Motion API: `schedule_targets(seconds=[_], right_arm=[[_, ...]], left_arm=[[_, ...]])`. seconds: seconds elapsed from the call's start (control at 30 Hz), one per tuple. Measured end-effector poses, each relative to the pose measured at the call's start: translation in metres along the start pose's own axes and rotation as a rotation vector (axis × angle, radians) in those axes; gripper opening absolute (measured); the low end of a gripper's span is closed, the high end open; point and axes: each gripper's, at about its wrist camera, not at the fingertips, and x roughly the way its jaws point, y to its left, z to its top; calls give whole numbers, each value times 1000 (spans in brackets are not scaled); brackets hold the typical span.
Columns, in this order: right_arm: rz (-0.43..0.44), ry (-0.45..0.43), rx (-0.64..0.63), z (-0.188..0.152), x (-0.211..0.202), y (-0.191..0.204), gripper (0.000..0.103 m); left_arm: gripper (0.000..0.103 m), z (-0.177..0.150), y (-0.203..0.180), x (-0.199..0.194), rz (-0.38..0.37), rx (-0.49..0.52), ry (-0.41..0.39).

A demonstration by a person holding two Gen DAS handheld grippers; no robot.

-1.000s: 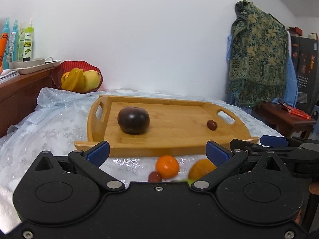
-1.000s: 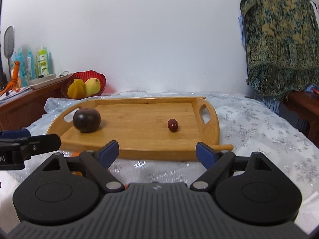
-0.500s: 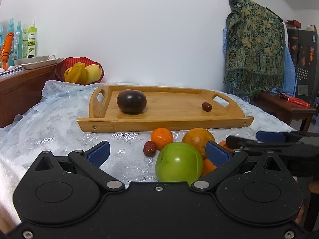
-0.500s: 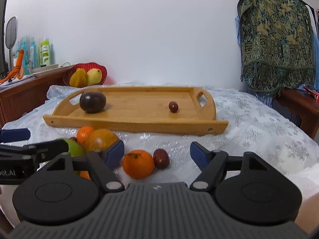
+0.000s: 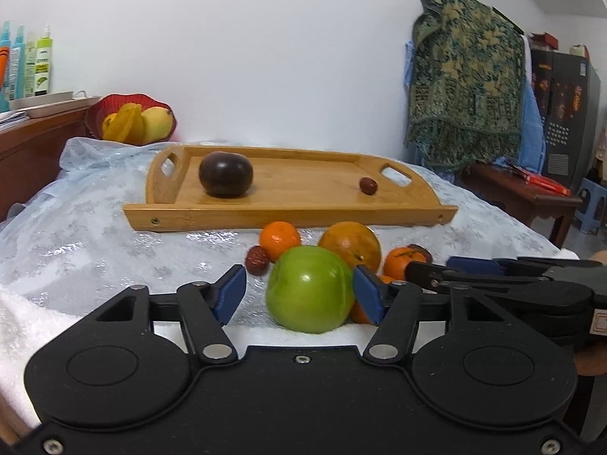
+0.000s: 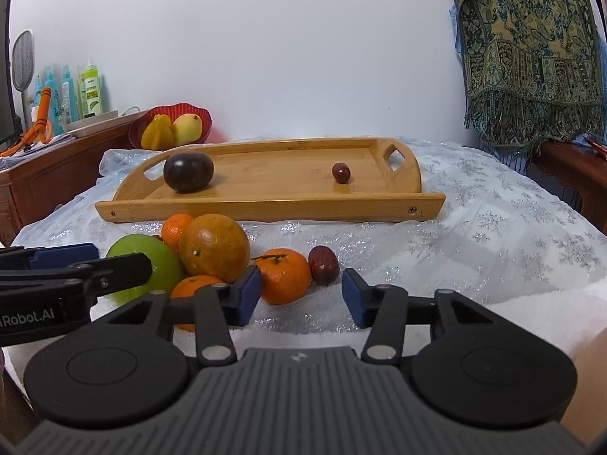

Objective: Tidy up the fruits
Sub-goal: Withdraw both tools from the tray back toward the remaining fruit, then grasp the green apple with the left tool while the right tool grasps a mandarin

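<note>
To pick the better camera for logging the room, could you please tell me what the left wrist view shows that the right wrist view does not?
Only left wrist: a dark cabinet and a blue stool at the far right. Only right wrist: a racket-shaped swatter at the far left. Both: the wooden tray holding a dark round fruit, the green apple, and the red fruit bowl.

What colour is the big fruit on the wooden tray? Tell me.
Dark purple-brown, almost black big fruit; clearest in the left wrist view.
</note>
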Motion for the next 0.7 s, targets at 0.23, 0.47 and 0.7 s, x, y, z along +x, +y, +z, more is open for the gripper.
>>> schedule_targets(seconds=[0.23,0.47,0.7], right_arm=[[21,16,7,-1,1,1,45],[35,27,15,-1,3,1,44],[41,35,28,-1,8,2,45]], left_arm=[[58,-5,-8,3,-21,13,20],[58,-4,-5,10,-8,-11,33],[59,-2,7,20,-30,-114,61]])
